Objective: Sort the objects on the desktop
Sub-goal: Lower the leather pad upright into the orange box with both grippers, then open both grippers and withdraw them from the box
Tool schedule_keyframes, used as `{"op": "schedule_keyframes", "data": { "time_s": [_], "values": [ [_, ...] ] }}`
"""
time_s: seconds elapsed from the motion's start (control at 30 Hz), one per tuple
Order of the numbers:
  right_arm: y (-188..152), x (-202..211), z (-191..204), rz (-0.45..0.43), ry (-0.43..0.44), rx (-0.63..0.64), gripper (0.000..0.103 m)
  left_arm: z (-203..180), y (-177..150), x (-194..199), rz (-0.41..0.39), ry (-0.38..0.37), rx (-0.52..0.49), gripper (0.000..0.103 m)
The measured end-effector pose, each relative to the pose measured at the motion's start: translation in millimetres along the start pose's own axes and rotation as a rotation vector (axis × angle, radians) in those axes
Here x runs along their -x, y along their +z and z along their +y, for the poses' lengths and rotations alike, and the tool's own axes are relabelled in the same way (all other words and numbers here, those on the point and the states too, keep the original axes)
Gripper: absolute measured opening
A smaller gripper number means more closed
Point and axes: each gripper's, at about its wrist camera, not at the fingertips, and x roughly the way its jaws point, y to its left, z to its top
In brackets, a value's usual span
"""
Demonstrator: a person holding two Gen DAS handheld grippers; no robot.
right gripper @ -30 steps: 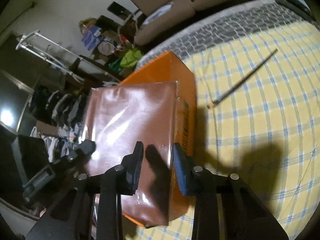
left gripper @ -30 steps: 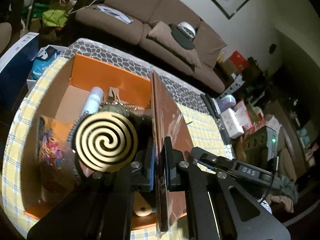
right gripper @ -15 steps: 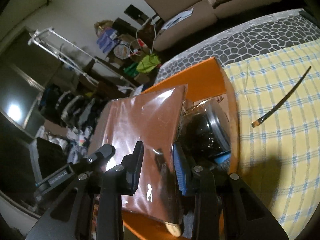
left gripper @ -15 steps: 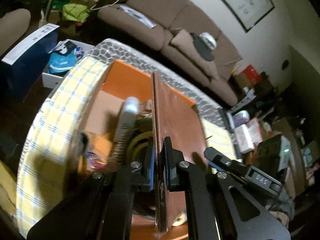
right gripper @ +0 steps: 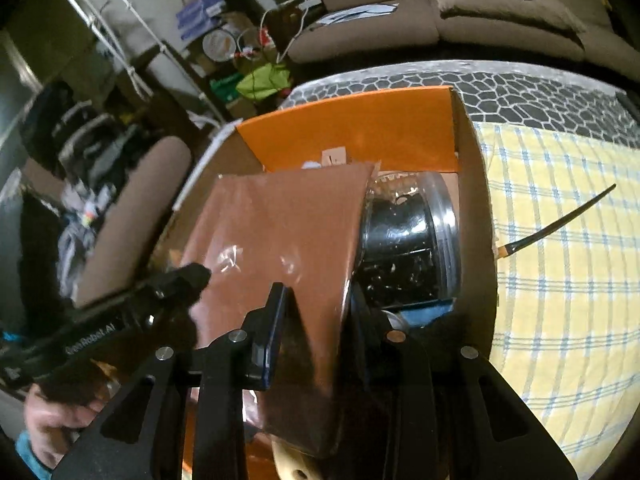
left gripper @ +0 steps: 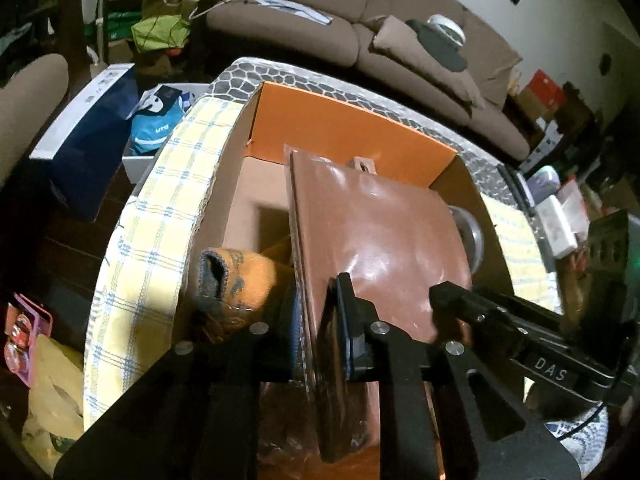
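Observation:
A brown plastic-wrapped book (left gripper: 380,236) leans down into the open orange cardboard box (left gripper: 352,128), over the things inside. My left gripper (left gripper: 320,332) straddles the book's near edge. Its jaws are opening, and a gap shows between the book and the right pad. My right gripper (right gripper: 316,332) is shut on the book (right gripper: 280,232) at its near corner. Beside the book in the box (right gripper: 352,128) lies a black jar with a metal lid (right gripper: 408,248). An orange patterned pouch (left gripper: 236,276) sits left of the book.
A thin paintbrush (right gripper: 556,224) lies on the yellow checked cloth (right gripper: 560,300) right of the box. A hand (right gripper: 44,424) holds the left gripper's handle. A brown sofa (left gripper: 360,32) stands behind the table, with bags and boxes on the floor to the left.
Both grippers have come down with the book, which now tilts flatter into the box and hides the spiral coil. The left jaws stand wider apart than before.

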Motion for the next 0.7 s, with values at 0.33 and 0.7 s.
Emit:
{"op": "schedule_keyframes", "data": {
  "time_s": [0.33,0.7],
  "values": [
    [3.2,0.5,-0.6,0.009,-0.006,-0.001,0.031,-10.9,-0.4,3.8,-0.012,0.043,-0.033,0.018],
    [16.9,55.0,-11.3,-0.137,0.022,-0.028,0.065,-13.5,12.4,50.4,-0.13,-0.064,0.001,0.03]
  ]
}}
